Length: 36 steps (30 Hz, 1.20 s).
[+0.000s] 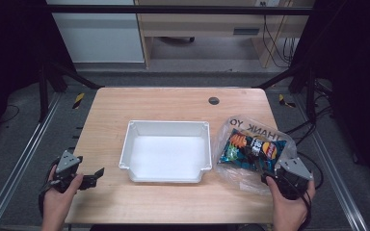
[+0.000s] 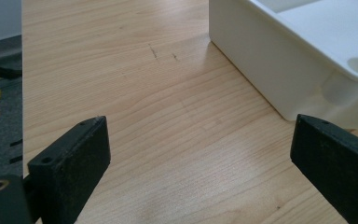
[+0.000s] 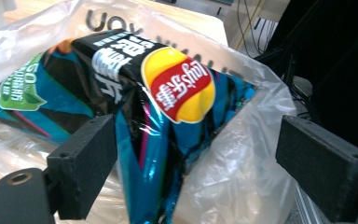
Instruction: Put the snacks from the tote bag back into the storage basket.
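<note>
The right claw (image 3: 186,158) stood with its jaws wide apart, and the near end of the chip bag (image 3: 121,93) lay between them; its one jaw sat right against the crinkled foil, the other stood well clear beside the plastic, so nothing was gripped. In the high view the right claw (image 1: 265,171) reached in at the near edge of the bag.

The chip bag (image 1: 251,148) was a glossy teal and black foil packet with a red and yellow round logo, white lettering on a black band, and a green patch at one corner. It lay inside a clear plastic bag (image 1: 231,171) printed with dark letters, its mouth toward the right claw. There was one chip bag and one clear plastic bag.

Taking the white tray (image 1: 130,139) as the landmark: the plastic bag with the chips lay on the bench (image 1: 173,103) just to the right of the tray, close to its right wall. One tray stood at the middle of the bench. The left claw (image 1: 94,174) hovered near the tray's near-left corner, apart from it. In the left gripper view the left claw (image 2: 200,158) stood wide over bare wood, holding nothing, with the white tray (image 2: 261,70) ahead. There were two claws, one in each hand.
</note>
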Available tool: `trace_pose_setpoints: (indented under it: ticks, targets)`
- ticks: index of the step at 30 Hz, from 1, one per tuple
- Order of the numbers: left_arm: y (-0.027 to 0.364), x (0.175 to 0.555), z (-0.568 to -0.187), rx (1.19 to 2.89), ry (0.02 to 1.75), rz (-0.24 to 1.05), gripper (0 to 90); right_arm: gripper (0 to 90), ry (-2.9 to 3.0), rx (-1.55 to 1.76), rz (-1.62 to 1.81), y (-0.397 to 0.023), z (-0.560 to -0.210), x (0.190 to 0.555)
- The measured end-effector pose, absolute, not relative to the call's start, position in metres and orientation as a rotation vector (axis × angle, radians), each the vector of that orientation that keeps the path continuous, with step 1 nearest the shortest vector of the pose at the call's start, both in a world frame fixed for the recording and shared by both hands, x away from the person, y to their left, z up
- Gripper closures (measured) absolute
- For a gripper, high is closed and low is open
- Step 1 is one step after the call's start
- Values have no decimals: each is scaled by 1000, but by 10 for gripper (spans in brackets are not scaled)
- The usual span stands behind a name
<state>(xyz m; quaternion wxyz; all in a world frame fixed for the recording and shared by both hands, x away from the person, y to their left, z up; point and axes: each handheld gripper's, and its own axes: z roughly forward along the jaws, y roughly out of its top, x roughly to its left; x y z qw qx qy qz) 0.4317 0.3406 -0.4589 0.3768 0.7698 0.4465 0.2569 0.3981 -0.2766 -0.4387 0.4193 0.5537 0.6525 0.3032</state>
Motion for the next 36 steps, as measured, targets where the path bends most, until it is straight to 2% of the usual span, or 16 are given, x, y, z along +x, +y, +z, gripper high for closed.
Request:
trace_pose_setpoints:
  ticks: [11,17,21,25,36]
  targets:
    - [332,429,-457,1995,1094,644,66,68,1767,1313,742,-264,-444,403]
    - [331,427,-458,1963,1086,596,38,98,1940,1203,673,-247,-441,417]
    - [332,424,-458,1956,1082,606,36,98,2077,1075,580,-232,-433,425]
    - [334,425,-458,1934,1099,610,32,106,2153,1024,633,-226,-420,435]
    - [333,426,-459,1942,1089,600,32,97,2292,921,547,-232,-394,460]
